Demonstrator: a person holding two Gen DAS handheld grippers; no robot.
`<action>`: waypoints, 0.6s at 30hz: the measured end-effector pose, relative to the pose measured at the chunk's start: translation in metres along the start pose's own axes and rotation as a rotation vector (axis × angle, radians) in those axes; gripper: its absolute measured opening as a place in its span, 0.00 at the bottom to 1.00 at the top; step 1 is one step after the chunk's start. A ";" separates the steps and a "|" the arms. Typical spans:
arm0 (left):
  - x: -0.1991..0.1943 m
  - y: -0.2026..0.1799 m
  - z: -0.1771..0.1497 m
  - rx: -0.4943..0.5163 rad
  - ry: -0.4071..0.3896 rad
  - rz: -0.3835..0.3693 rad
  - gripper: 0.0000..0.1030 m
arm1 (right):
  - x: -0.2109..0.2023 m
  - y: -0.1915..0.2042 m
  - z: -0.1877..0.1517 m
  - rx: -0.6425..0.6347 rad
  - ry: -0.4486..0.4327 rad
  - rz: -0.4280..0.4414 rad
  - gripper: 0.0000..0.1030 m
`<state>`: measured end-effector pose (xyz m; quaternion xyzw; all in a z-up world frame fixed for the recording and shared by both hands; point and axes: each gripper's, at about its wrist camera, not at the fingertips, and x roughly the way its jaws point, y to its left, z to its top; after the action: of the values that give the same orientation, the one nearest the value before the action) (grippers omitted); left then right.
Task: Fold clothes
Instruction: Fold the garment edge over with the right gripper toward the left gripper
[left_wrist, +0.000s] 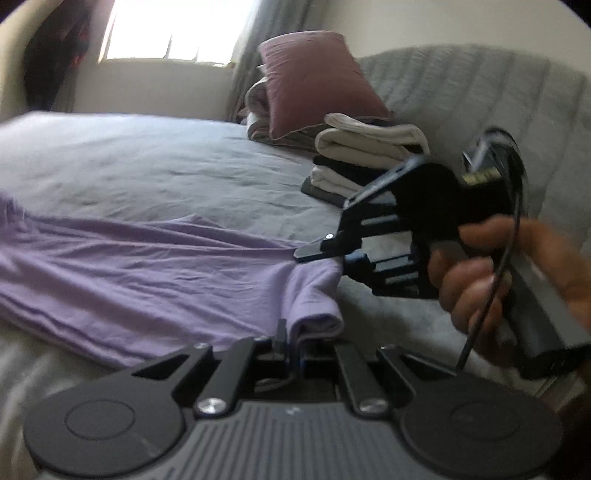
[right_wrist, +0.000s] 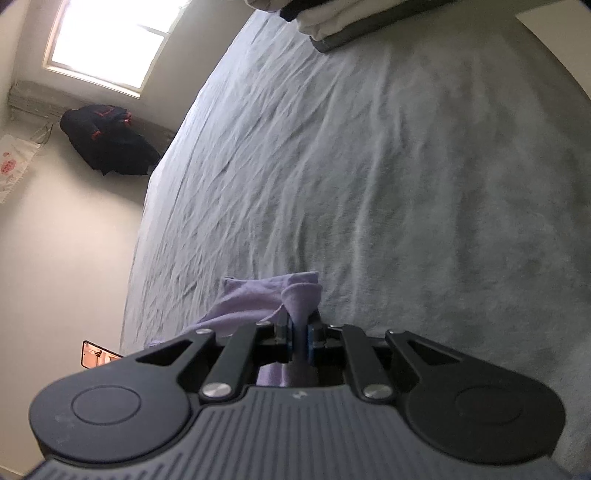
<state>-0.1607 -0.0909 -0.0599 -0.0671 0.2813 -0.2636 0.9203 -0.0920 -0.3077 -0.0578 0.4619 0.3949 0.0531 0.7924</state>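
Note:
A lilac garment (left_wrist: 129, 266) lies stretched out on the grey bed sheet (left_wrist: 147, 166), its near end lifted. My left gripper (left_wrist: 293, 341) is shut on a bunched fold of that end at the bottom of the left wrist view. My right gripper (left_wrist: 314, 251), held in a hand, is shut on the same end a little higher and further right. In the right wrist view the right gripper (right_wrist: 300, 338) pinches a lilac fold of the garment (right_wrist: 258, 299) between its blue pads, above the sheet (right_wrist: 369, 184).
A stack of folded white and dark clothes (left_wrist: 365, 151) sits at the back right by a mauve pillow (left_wrist: 314, 81) and a grey padded headboard (left_wrist: 480, 92). A window (left_wrist: 177, 29) is behind. A dark jacket (right_wrist: 107, 144) hangs on the wall.

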 end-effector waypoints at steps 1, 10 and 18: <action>-0.003 0.001 0.000 -0.015 -0.007 -0.004 0.04 | 0.000 0.002 0.002 -0.002 -0.001 -0.001 0.10; -0.022 0.037 0.020 -0.204 -0.088 -0.060 0.04 | 0.012 0.043 0.011 -0.066 -0.027 0.023 0.10; -0.035 0.095 0.029 -0.364 -0.166 0.041 0.04 | 0.056 0.087 0.006 -0.170 -0.003 0.044 0.10</action>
<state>-0.1272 0.0078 -0.0449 -0.2481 0.2488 -0.1833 0.9181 -0.0253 -0.2371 -0.0215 0.4014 0.3775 0.1030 0.8281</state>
